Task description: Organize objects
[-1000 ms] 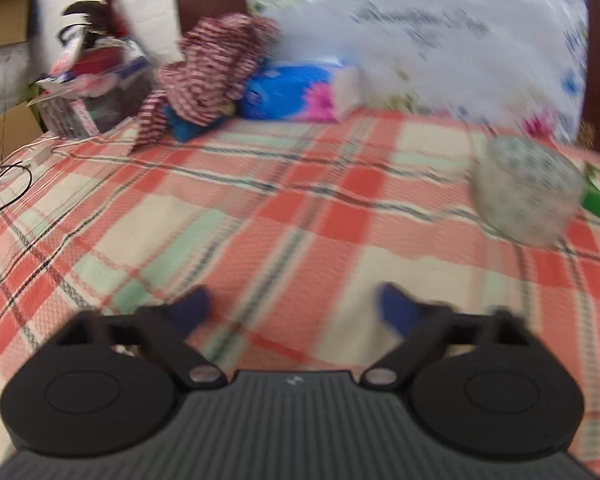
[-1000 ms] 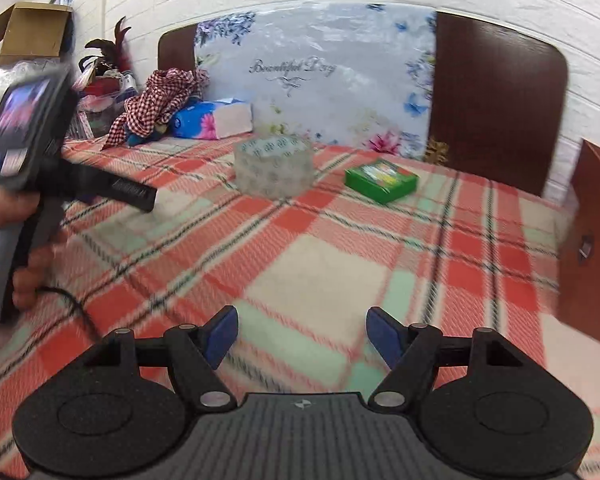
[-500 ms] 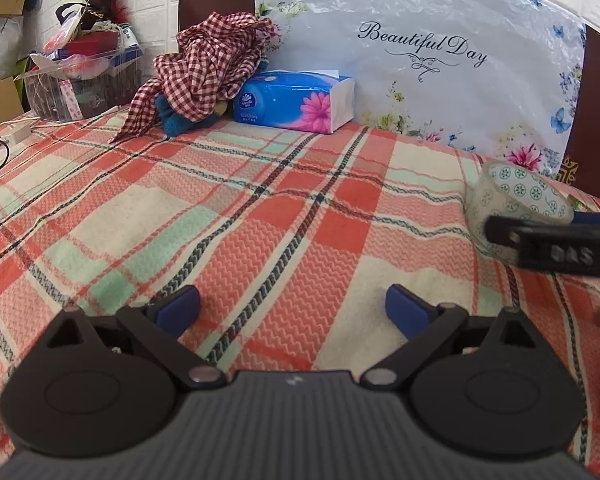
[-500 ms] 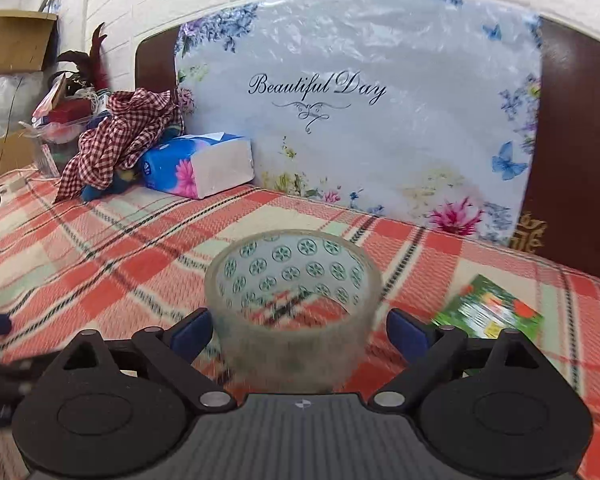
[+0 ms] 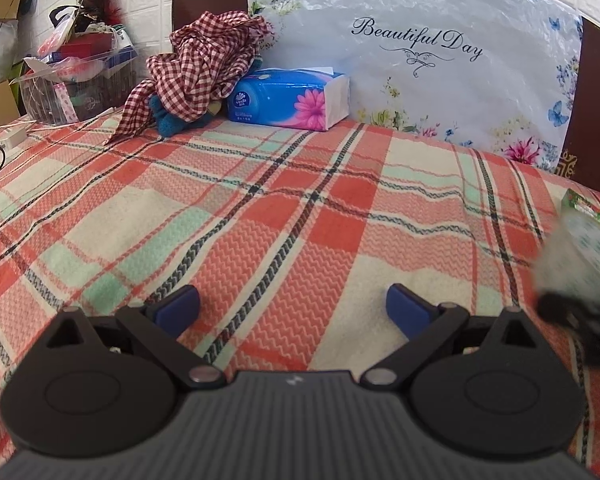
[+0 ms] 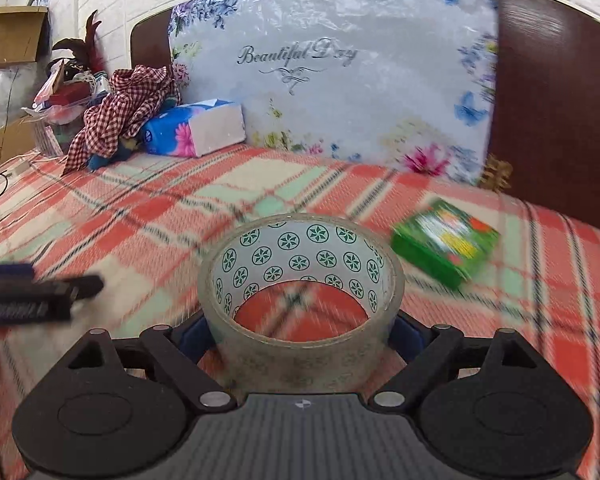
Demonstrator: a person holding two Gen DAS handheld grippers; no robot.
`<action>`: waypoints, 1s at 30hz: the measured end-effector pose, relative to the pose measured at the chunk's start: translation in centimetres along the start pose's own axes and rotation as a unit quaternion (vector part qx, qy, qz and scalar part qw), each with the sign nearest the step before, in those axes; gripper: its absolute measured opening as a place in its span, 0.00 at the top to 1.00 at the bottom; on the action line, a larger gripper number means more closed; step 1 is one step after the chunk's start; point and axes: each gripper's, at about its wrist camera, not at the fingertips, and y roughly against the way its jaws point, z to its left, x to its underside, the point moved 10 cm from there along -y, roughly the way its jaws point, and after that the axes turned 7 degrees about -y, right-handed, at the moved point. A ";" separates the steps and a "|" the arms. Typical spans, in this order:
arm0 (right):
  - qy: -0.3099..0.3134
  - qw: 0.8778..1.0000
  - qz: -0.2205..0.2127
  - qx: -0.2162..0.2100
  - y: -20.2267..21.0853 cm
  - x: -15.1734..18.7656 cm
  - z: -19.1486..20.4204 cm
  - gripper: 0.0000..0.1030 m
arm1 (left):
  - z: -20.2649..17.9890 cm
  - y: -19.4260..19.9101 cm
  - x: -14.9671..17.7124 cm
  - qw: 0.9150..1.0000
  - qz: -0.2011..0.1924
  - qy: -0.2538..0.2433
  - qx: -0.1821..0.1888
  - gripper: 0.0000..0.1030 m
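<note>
Shows the right gripper with jaws closing on the tape roll, blue pads against its opposite walls, open end toward the camera, low over the plaid blanket and near the green box. Shows the left gripper spread wide and empty over the same blanket, well apart from the tissue pack. Risks, as a judgement, a slip or tilt of the smooth round roll from a shallow two-point pinch, or a knock against the nearby left gripper.
</note>
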 end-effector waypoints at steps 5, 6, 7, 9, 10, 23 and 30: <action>-0.023 0.999 0.007 0.034 6.7 4.7 -2.8 0.14 | -0.1 0.0 0.0 1.000 0.002 -0.006 -0.006 0.02; -0.027 0.999 0.008 0.044 8.2 5.7 -3.5 0.14 | -0.1 0.0 0.0 1.000 0.003 -0.007 -0.007 0.02; -0.031 0.998 0.008 0.053 9.6 6.7 -4.3 0.14 | -0.1 0.0 0.0 1.000 0.003 -0.007 -0.008 0.01; -0.045 0.996 0.009 0.072 12.4 8.4 -5.8 0.14 | -0.1 0.1 0.1 1.000 0.004 -0.008 -0.012 0.01; -0.055 0.995 0.008 0.081 13.6 9.2 -6.5 0.14 | -0.1 0.2 0.1 1.000 0.005 -0.010 -0.016 0.01; -0.082 0.990 -0.004 0.118 18.6 12.1 -8.8 0.12 | -9.4 8.8 4.6 0.992 0.037 -0.076 0.091 0.02; -0.101 0.989 -0.018 0.105 20.5 13.0 -9.5 0.12 | -19.6 15.9 2.7 0.957 0.045 -0.085 0.275 0.05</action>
